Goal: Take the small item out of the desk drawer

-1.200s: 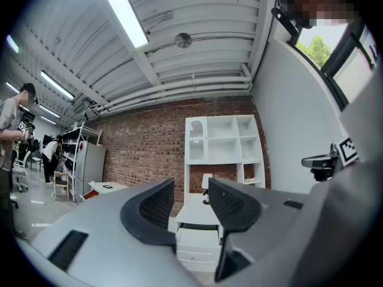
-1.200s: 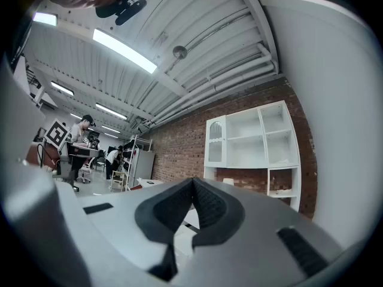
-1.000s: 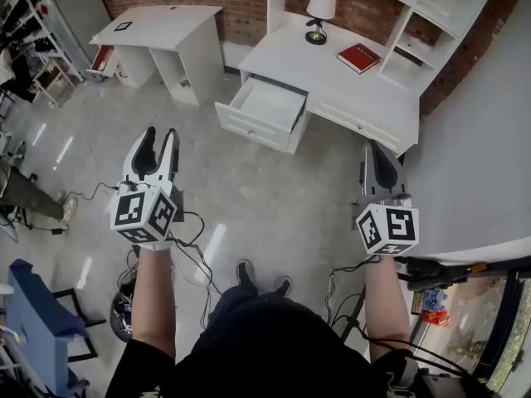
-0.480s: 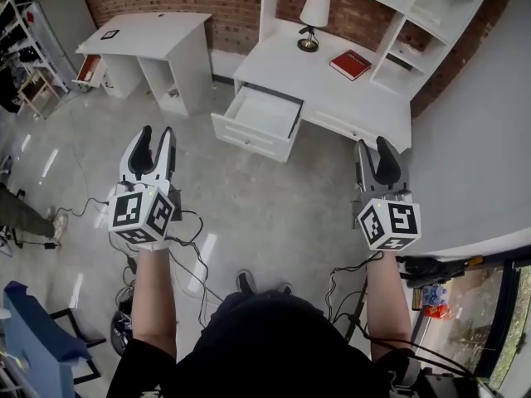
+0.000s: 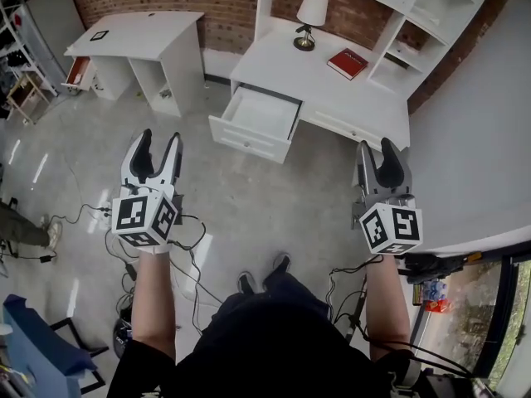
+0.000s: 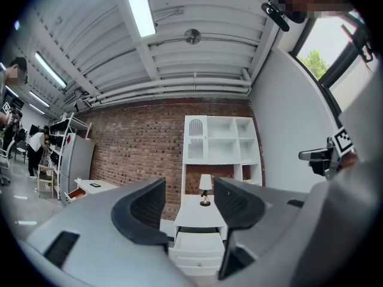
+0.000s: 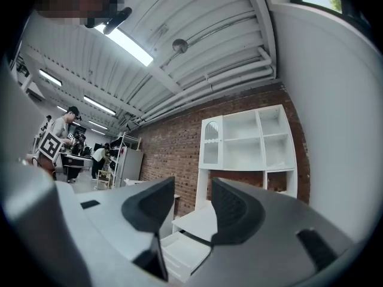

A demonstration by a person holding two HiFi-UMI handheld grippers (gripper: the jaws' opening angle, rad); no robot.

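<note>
white and pulled out, the desk drawer (image 5: 257, 121) hangs open below the front edge of the surface (image 5: 348, 98), on the side where a lamp (image 5: 311, 13) stands; a red book (image 5: 348, 63) lies further right. the drawer's inside reads as plain white, and the small item cannot be made out in it in any view. the left gripper (image 5: 158, 142) and right gripper (image 5: 377, 149) are held level over the floor (image 5: 274, 197), well short of the drawer. both sets of jaws are apart with nothing between them, having just been opening.
</note>
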